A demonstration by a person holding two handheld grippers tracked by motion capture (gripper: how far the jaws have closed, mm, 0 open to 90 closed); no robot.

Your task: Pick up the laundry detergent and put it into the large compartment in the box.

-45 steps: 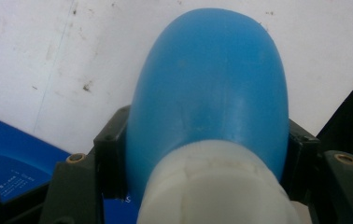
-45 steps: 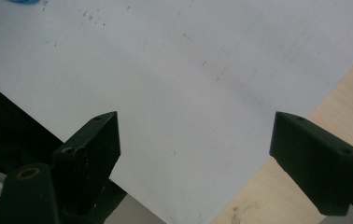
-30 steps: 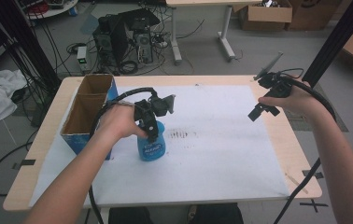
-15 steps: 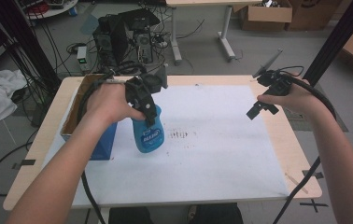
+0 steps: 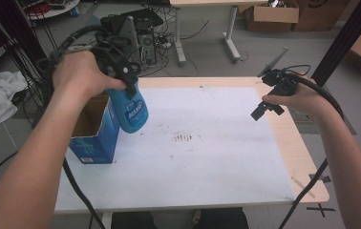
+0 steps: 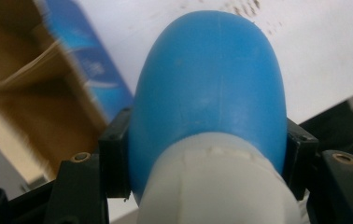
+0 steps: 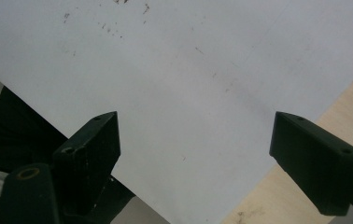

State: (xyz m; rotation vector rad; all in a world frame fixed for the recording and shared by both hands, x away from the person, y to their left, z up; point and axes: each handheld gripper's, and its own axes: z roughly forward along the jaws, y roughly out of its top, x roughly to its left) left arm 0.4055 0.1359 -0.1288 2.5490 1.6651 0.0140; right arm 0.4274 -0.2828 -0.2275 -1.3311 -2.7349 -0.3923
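Left gripper (image 5: 130, 88) is raised above the table's left edge, jaws clamped; right gripper (image 5: 264, 110) hovers near the right edge, jaws spread wide

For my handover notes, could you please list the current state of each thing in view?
blue bottle: lifted off the table, clamped at its neck, hanging beside the box.
left gripper: jaws shut on the bottle.
right gripper: jaws wide open, empty, above the sheet.
cardboard box: open-topped, standing at the table's left edge.
white sheet: flat, lightly speckled.
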